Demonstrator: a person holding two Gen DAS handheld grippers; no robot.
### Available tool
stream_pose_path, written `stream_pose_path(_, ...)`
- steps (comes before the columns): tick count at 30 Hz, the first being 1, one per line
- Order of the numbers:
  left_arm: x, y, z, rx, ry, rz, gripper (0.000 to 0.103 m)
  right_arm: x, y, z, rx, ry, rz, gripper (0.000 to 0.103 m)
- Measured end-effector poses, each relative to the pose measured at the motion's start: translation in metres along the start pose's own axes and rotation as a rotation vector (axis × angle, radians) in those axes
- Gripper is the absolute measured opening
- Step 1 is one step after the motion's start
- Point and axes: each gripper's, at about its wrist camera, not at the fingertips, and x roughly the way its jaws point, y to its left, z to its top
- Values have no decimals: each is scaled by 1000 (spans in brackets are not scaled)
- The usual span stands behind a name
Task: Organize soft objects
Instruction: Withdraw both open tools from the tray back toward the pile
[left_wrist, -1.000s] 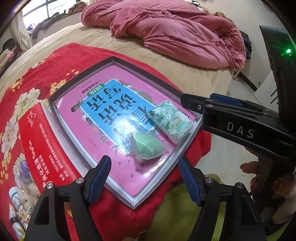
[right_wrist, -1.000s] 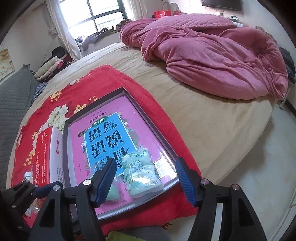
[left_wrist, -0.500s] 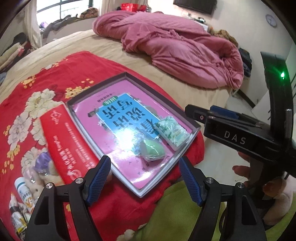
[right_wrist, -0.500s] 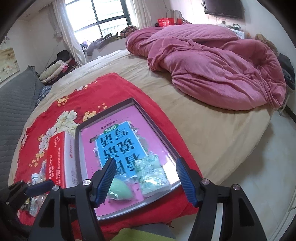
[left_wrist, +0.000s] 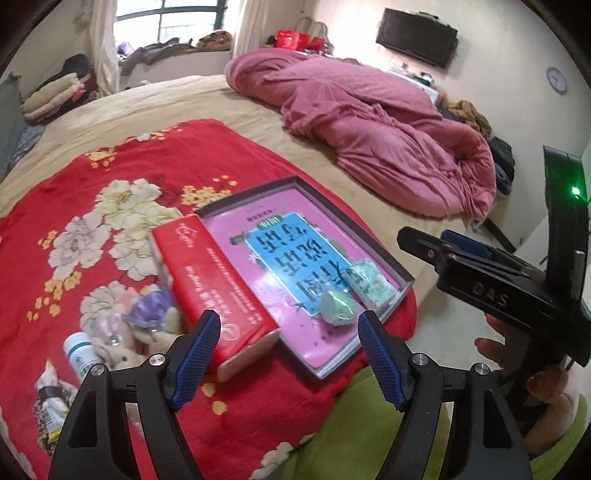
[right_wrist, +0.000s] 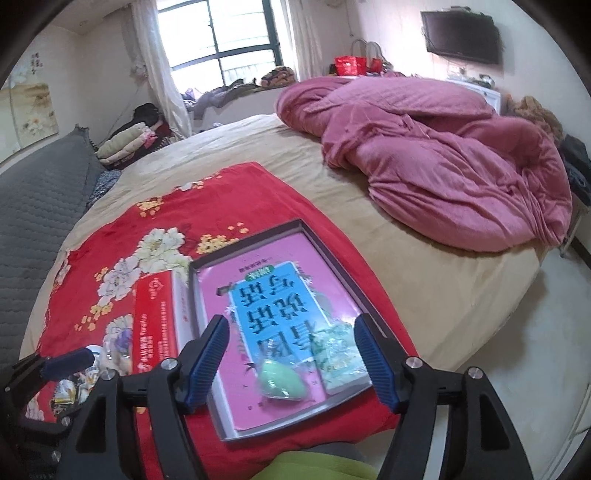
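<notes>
Green egg-shaped sponge (right_wrist: 282, 382) in clear wrap is lying in the near corner of the shallow grey tray (right_wrist: 334, 254), on the pink and blue book cover (right_wrist: 273, 306). Long axis is running roughly left to right in the right wrist view; blunt end or narrow end, I cannot tell through the blur. The pale green tissue pack (right_wrist: 338, 356) is lying just beside it on the right, long axis running away from me along the tray's long side, close to the right rim. Both look soft, pale green and glossy with wrap.

I am holding my right tool (right_wrist: 291, 360) above that corner, jaws released and having just been widening, nothing clamped between them; sponge and pack only show through the gap. My left tool (left_wrist: 288, 356) is hanging released too, wide and empty, over the near edge of the red floral blanket (left_wrist: 122, 155).

The red carton (left_wrist: 214, 284) is lying against the tray's left side, long axis parallel to it. Left of the carton a small plush toy (left_wrist: 147, 317), a white bottle (left_wrist: 79, 350) and a few wrapped bits are crowding the blanket. A crumpled pink quilt (right_wrist: 443, 162) is heaped farther back on the tan bed (right_wrist: 424, 280), well apart from the tray. Nothing is standing between the tools and the tray.
</notes>
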Motion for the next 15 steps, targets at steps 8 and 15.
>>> stream_pose_path(8, -24, 25, -5, -50, -39, 8, 78, -15, 31, 3, -53, -25, 15, 82)
stream_pose_path(15, -48, 52, -12, -92, -77, 28, 79, -28, 57, 6, -84, -49, 55, 82)
